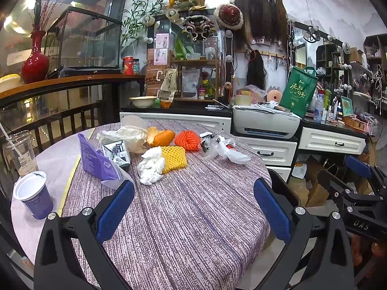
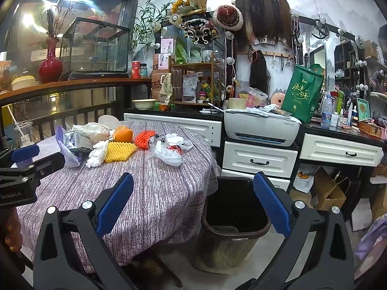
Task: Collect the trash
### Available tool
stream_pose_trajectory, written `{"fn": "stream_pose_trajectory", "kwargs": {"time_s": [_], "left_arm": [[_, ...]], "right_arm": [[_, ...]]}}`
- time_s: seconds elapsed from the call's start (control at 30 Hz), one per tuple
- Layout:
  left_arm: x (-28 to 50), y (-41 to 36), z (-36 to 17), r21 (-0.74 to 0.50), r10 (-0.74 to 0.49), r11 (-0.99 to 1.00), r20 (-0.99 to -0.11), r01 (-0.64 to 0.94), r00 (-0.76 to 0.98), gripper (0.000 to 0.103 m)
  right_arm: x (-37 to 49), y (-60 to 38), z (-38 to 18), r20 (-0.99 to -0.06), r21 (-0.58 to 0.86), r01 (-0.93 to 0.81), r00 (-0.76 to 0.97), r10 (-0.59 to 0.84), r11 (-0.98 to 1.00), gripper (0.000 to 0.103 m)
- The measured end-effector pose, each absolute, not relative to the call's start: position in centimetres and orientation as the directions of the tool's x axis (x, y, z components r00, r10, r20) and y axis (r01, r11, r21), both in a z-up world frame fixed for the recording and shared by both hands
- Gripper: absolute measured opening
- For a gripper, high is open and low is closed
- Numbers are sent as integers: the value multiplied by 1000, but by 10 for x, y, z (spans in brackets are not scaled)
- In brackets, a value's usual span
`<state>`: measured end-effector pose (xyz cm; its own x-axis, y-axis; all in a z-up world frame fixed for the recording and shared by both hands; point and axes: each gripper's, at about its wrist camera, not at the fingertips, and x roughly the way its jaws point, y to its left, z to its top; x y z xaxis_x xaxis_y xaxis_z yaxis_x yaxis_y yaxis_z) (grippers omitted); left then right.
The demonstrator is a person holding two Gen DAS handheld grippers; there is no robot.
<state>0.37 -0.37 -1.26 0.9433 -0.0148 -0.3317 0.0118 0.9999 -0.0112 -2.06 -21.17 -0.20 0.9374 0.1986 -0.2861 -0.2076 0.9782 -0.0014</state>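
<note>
While both my grippers hang with jaws apart and nothing held, left gripper (image 1: 193, 207) low over the table (image 1: 193, 217), right gripper (image 2: 193, 205) bottom centre, the trash (image 1: 164, 154) lies heaped mid-frame on the cloth, and the bin (image 2: 235, 220) stands just beside the table's right edge.
</note>
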Motion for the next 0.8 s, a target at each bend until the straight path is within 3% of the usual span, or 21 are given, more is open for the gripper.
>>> {"fn": "stream_pose_trajectory", "kwargs": {"time_s": [0.5, 0.8], "left_arm": [[4, -3, -17, -13, -15, 1000, -339, 11, 941, 98], [10, 0, -28, -19, -10, 1000, -388, 2, 921, 98]], "right_arm": [[-20, -211, -3, -290, -1, -209, 936, 200, 978, 98], [-18, -203, -9, -308, -28, -226, 929, 207, 974, 98]]}}
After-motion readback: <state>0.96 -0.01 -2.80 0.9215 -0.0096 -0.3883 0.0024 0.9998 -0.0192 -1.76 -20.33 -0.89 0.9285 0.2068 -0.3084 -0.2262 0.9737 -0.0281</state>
